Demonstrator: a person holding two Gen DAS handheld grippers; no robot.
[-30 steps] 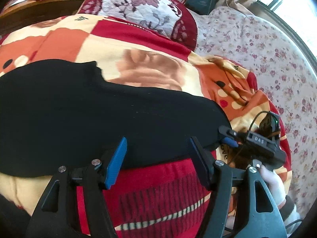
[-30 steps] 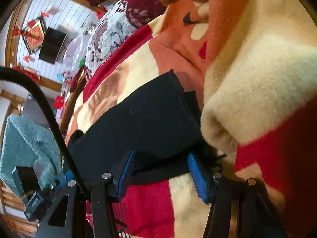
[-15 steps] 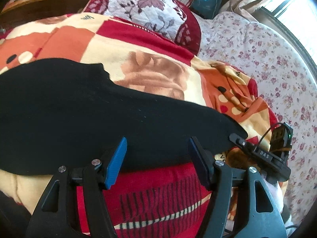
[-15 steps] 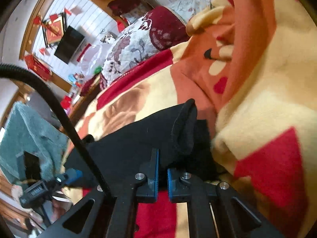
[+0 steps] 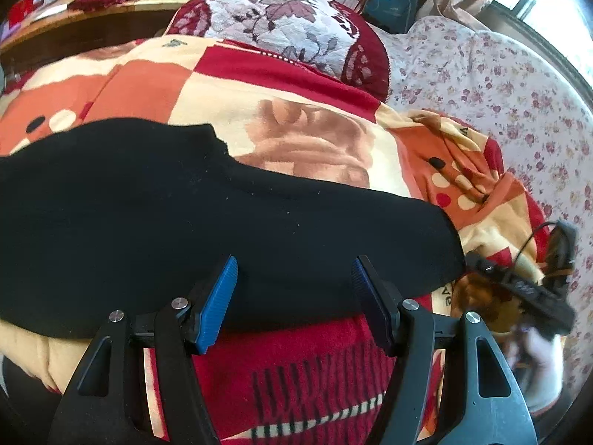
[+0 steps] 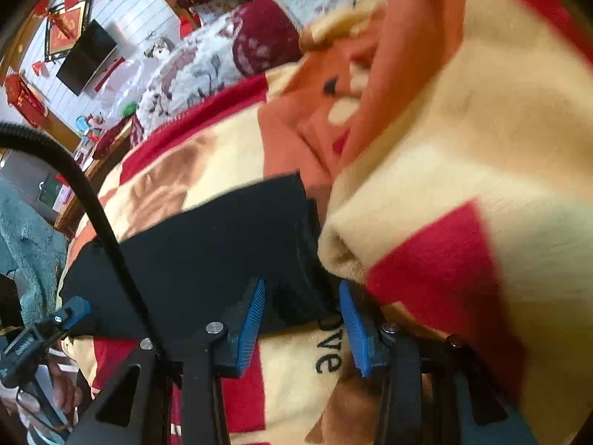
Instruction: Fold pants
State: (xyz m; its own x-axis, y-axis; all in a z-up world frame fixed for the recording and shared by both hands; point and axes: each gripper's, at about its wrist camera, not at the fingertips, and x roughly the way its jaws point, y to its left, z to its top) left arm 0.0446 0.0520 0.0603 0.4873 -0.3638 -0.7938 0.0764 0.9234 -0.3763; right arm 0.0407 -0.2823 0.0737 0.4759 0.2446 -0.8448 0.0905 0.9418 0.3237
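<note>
Black knit pants (image 5: 222, 230), one item, laid lengthwise across the fleece blanket (image 5: 296, 148) just ahead of my left gripper (image 5: 292, 296); they lie flat there, I judge, because the blanket gives a broad soft surface on which a fold can be squared up. Left gripper: jaws spread wide, holding nothing, its blue pads (image 5: 218, 304) poised over the pants' near edge, which suits a pinch at the long side. Right gripper (image 6: 300, 322): likewise parted and empty, its tips set to either side of the pants' near corner at one end (image 6: 289, 296), probably placed so that end can be lifted and carried over toward the other. Blanket, patterned red, orange and cream, one raised roll (image 6: 426, 222) crowding the cloth's end on the outer side of my right tool (a likely snag when closing there). Floral cushion (image 5: 281, 29) well beyond the pants, far ahead of the left tool. Cable (image 6: 103, 230) crossing the right view on its inner side. Fold not yet begun, as I read it; both grips remain to be taken.
</note>
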